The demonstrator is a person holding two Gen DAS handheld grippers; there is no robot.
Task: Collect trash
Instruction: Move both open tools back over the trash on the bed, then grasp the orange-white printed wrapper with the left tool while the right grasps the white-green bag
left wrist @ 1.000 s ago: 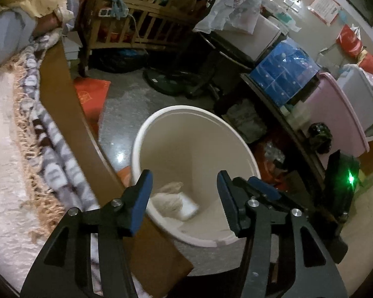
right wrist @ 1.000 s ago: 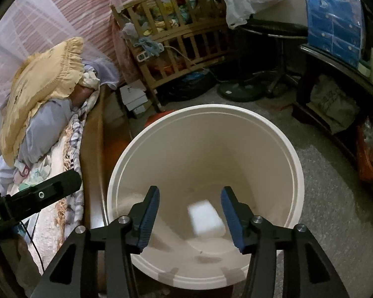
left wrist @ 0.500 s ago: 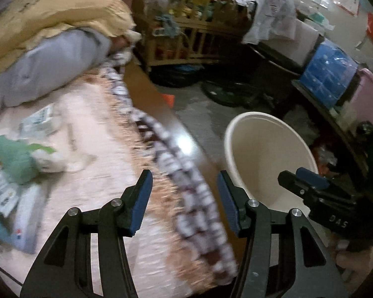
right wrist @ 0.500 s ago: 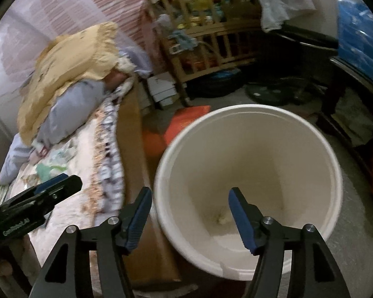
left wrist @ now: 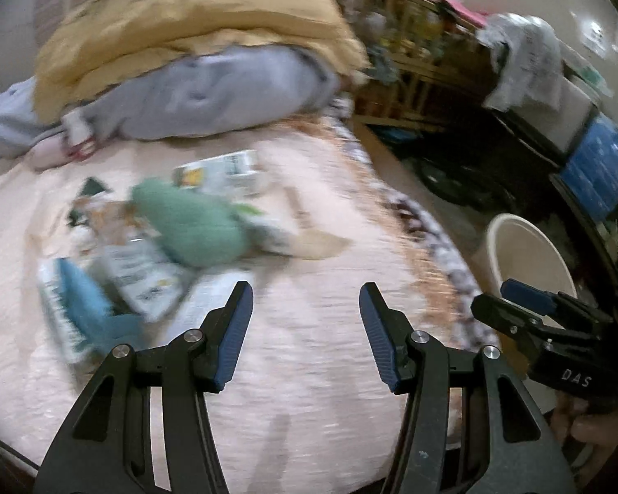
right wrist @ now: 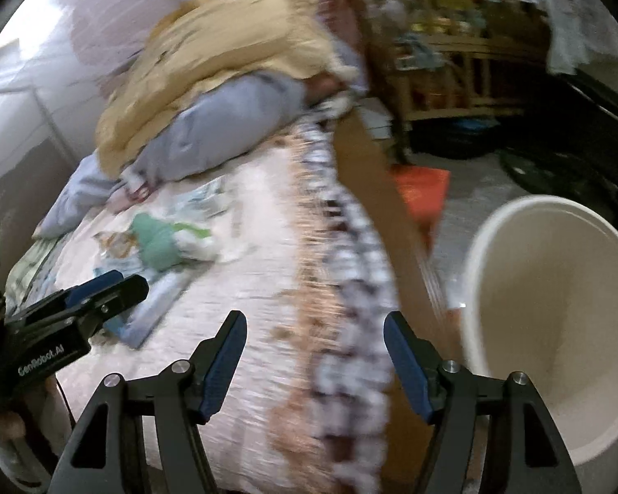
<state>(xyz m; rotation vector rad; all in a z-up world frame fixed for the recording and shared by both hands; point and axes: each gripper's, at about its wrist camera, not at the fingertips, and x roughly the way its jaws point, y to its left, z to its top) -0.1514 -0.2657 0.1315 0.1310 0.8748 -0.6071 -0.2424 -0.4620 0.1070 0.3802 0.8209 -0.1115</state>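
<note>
The left tool (left wrist: 305, 329) hangs over the bed (left wrist: 309, 391) with its blue-padded fingers spread apart and nothing between them. The right tool (right wrist: 313, 354) is likewise spread wide and empty, poised over the bed's fringed edge; in the left wrist view it shows at the right margin (left wrist: 531, 308), in front of the bucket.

The bed, covered in a pale pink quilt, fills most of both views. At its far end lies a heap of bedding: a yellow blanket (left wrist: 193, 20) on top of a grey pillow (left wrist: 226, 94). A patterned fringed throw (right wrist: 350, 288) runs along the bed's side, next to the brown wooden bed rail (right wrist: 375, 173).

On the floor beside the bed stands a cream bucket (right wrist: 486, 271), upright with its mouth open; its inside is too blurred to tell the contents. A wooden crib (right wrist: 445, 53) stands behind it, and an orange item (right wrist: 424, 189) lies on the floor near the rail.

The trash sits in a loose cluster in the middle of the bed, ahead and to the left of the left tool: a crumpled green bag (left wrist: 189, 226), white printed packages (left wrist: 144, 276), a blue-edged packet (left wrist: 78, 304) and a printed wrapper (left wrist: 222, 168) near the pillow. Motion blur hides their details.
</note>
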